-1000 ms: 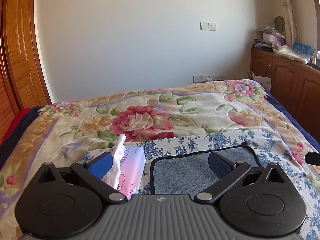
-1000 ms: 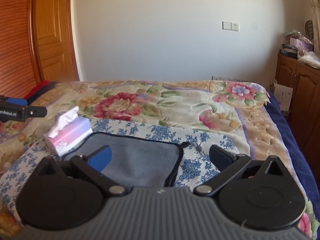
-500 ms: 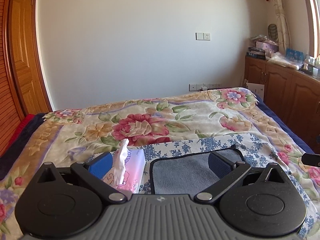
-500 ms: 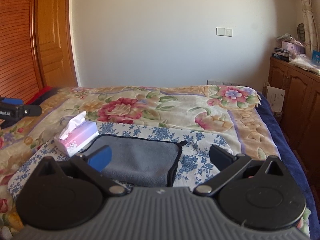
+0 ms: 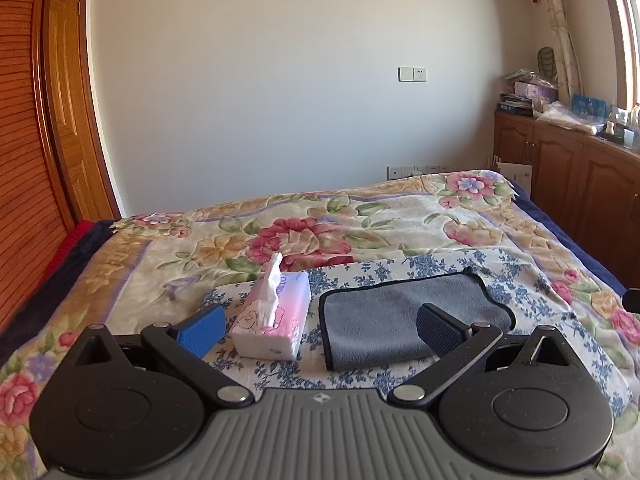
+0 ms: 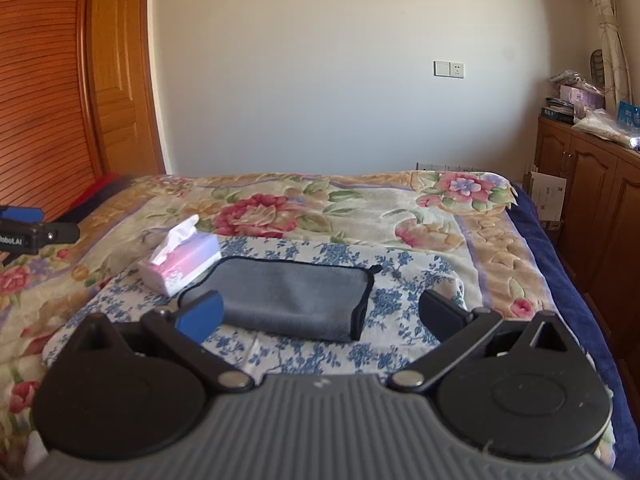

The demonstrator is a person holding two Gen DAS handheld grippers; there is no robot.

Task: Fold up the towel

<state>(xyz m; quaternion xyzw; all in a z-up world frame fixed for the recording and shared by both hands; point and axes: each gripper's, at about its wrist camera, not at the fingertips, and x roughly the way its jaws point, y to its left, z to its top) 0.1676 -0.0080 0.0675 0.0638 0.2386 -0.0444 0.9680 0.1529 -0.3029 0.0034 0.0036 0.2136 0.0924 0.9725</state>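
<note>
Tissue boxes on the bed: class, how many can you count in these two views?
1. A single pink-and-white tissue box stands on the blue-flowered cloth, just left of the folded grey towel. More packs may lie among the clutter on the far cabinet, too small to tell.

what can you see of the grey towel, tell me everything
The grey towel looks like plush microfibre with a thin black bound edge and a small black loop at one far corner. It is already folded over, doubled layers showing at its right end, and lies flat on the blue floral cloth on the bed. The tissue box sits close by its left side. Neither gripper touches it.
</note>
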